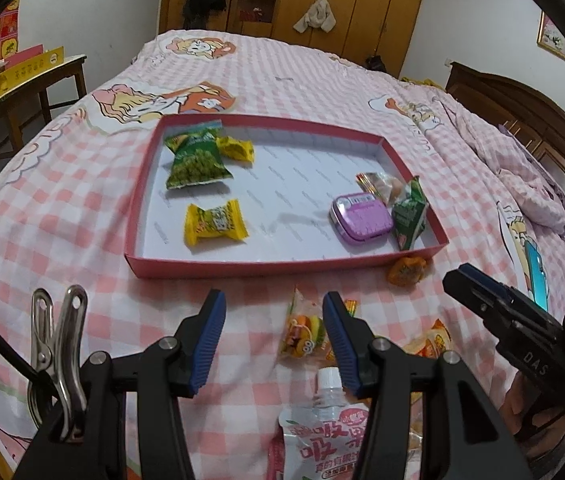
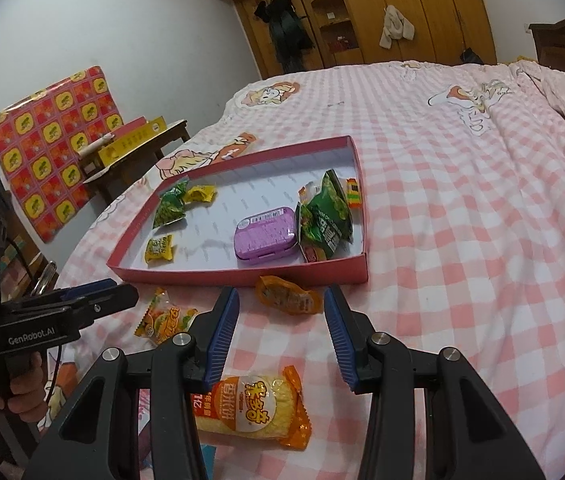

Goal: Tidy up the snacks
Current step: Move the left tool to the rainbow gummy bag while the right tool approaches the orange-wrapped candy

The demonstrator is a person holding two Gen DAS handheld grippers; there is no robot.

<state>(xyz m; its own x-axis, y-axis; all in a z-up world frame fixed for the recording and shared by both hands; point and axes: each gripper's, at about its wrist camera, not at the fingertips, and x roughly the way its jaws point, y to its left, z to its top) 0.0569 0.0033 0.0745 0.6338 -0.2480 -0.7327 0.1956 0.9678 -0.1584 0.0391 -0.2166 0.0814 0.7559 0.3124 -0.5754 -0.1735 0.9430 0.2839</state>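
A red shallow box [image 1: 242, 269] [image 2: 242, 276] lies on the bed. It holds green packets [image 1: 196, 160], yellow candies [image 1: 215, 224], a purple tin [image 1: 362, 218] [image 2: 265, 232] and a green packet [image 2: 328, 212]. In front of the box lie an orange snack [image 1: 406, 270] [image 2: 288, 295], a gummy bag [image 1: 302, 330] [image 2: 164, 318], a rice cracker pack [image 2: 254, 408] and a white-capped pouch [image 1: 322, 428]. My left gripper [image 1: 274, 340] is open above the gummy bag and pouch. My right gripper [image 2: 282, 332] is open above the rice cracker pack, empty.
The bed has a pink checked sheet [image 2: 462, 240]. A wooden side table [image 1: 22, 96] with yellow boxes stands at the left. A wooden wardrobe [image 1: 342, 4] is behind. A rumpled quilt [image 1: 522, 168] lies right. A metal clip [image 1: 58, 344] hangs on my left gripper.
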